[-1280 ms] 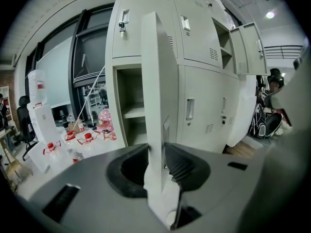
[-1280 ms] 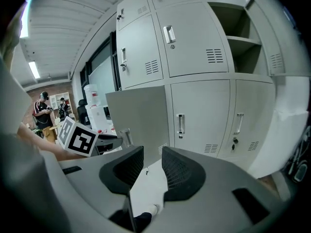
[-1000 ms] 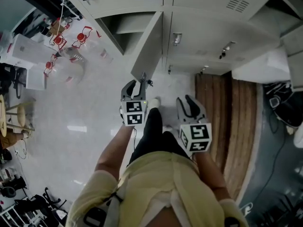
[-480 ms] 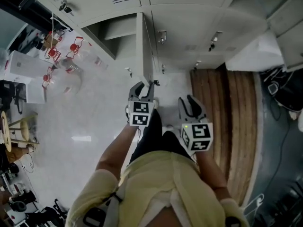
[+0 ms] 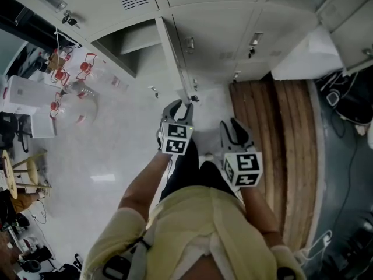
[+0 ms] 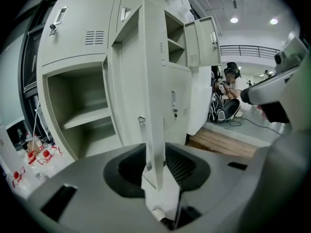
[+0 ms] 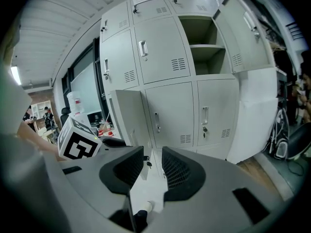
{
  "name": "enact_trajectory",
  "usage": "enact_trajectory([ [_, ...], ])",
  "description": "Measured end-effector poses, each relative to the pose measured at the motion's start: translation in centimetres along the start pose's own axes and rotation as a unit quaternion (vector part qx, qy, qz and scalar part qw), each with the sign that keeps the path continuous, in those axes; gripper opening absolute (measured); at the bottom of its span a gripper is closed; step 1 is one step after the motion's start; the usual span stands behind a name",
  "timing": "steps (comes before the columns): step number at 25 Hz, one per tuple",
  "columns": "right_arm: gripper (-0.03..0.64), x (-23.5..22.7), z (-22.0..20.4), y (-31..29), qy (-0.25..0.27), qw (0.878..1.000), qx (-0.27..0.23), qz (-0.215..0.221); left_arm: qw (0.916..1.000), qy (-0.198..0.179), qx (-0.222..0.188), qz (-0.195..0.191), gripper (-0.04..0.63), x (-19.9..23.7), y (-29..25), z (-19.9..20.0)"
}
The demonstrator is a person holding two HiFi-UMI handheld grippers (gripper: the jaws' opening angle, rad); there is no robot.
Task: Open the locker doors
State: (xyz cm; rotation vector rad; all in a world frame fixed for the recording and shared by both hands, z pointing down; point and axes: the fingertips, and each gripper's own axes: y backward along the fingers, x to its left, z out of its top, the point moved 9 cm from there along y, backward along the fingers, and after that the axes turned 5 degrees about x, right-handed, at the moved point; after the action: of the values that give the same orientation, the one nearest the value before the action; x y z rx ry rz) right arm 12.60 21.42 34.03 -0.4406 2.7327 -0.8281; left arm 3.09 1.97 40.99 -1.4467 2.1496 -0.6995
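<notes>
Locker door (image 6: pixel 153 81) edge sits clamped in left gripper (image 5: pixel 180 105); right gripper (image 5: pixel 234 127) gapes empty beside it.

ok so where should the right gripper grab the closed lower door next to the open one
Probably the upright pull handle near that door's left edge, coming straight from the front with the right gripper, jaws either side of it. It stands proud of the flat panel; the open door crowds its left.

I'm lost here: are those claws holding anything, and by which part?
The left gripper clamps the open door by its free edge; the right gripper holds nothing.
</notes>
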Motion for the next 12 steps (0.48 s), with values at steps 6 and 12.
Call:
enact_trajectory([
  [6,0.115,0.0,-0.2,0.3,-0.001,1.000,-0.016,-0.005,0.9999,0.005,-0.003,-0.010,0.107,-0.5,0.4,-0.2],
  [12,0.115,1.5,-0.4,0.0,0.009,1.000,-0.013,0.017,0.9997,0.020,-0.012,-0.010,0.107,0.1,2.4,-0.9],
])
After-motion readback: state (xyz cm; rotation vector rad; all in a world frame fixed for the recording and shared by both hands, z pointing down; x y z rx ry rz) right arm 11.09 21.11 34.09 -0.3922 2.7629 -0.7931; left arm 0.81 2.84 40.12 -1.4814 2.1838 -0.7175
